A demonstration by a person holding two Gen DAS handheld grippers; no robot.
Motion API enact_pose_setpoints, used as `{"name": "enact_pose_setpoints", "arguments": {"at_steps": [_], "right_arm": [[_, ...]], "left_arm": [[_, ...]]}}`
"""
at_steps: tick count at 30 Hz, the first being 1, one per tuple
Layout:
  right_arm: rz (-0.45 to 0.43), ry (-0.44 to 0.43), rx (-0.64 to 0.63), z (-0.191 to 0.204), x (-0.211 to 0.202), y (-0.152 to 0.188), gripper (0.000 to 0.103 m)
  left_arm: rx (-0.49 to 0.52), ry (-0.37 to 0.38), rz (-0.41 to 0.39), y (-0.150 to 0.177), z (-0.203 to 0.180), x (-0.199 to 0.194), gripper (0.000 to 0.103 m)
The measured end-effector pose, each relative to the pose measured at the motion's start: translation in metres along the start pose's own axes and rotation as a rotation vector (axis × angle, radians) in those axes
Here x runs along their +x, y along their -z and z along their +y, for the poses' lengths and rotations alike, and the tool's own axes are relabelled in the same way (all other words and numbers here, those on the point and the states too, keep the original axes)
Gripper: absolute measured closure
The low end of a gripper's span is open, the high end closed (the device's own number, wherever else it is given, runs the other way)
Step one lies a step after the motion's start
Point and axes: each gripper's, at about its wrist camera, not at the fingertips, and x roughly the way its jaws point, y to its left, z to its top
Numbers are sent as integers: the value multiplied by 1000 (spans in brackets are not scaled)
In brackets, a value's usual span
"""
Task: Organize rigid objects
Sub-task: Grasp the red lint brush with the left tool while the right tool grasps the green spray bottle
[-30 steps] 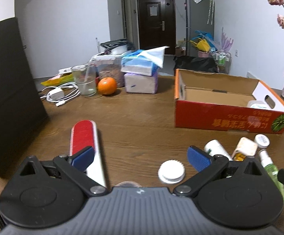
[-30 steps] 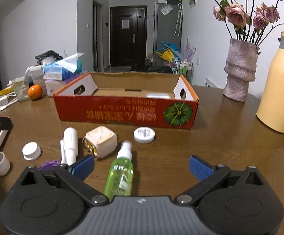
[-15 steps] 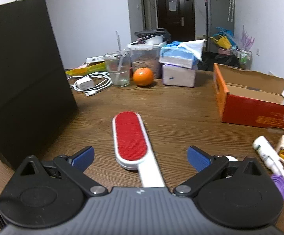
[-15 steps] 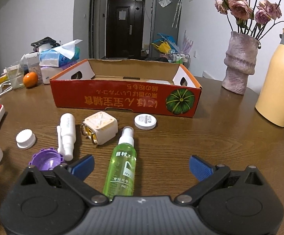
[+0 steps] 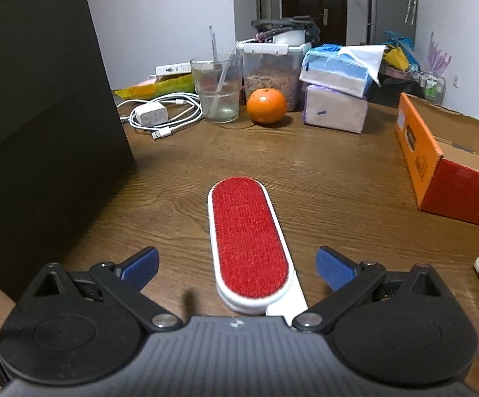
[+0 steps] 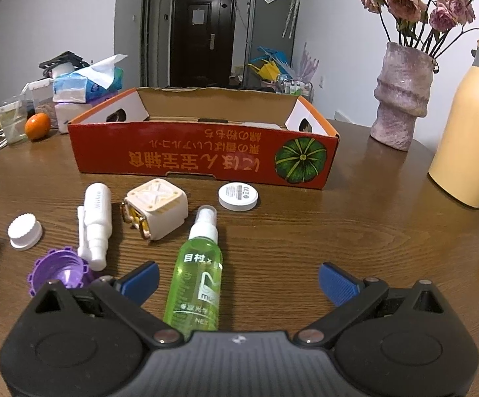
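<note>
A white lint brush with a red pad [image 5: 248, 238] lies on the wooden table between the blue fingers of my open left gripper [image 5: 237, 264]. My right gripper [image 6: 237, 279] is open over a green spray bottle [image 6: 197, 281] lying on the table. Ahead of it lie a white bottle [image 6: 95, 218], a cream cube-shaped case [image 6: 156, 213], a white round disc [image 6: 238, 196], a white cap [image 6: 25, 232] and a purple cap [image 6: 59, 273]. The red cardboard box [image 6: 203, 158] stands open behind them, and shows in the left wrist view [image 5: 444, 165].
A black bag [image 5: 37, 115] stands at the left. At the back are a glass [image 5: 218, 92], an orange [image 5: 266, 105], a charger with cable [image 5: 155, 115] and tissue packs [image 5: 337, 82]. A vase [image 6: 401, 96] and a yellow flask [image 6: 467, 125] stand at the right.
My left gripper has swung left and closed in so the lint brush now lies centred between its fingers. My right gripper has moved slightly closer over the green bottle.
</note>
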Motion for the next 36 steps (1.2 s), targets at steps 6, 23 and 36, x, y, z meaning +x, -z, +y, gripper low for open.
{"name": "enact_pose_setpoints", "arguments": {"at_steps": [6, 23, 36], "right_arm": [[6, -3, 17, -4, 5, 1, 1], [2, -12, 36, -7, 7, 3, 16], [12, -56, 41, -7, 9, 5, 59]], "left_arm": [[-22, -27, 57, -5, -6, 28, 4], [-43, 28, 64, -5, 0, 32, 46], [-38, 59, 4, 0, 1, 6, 46]]}}
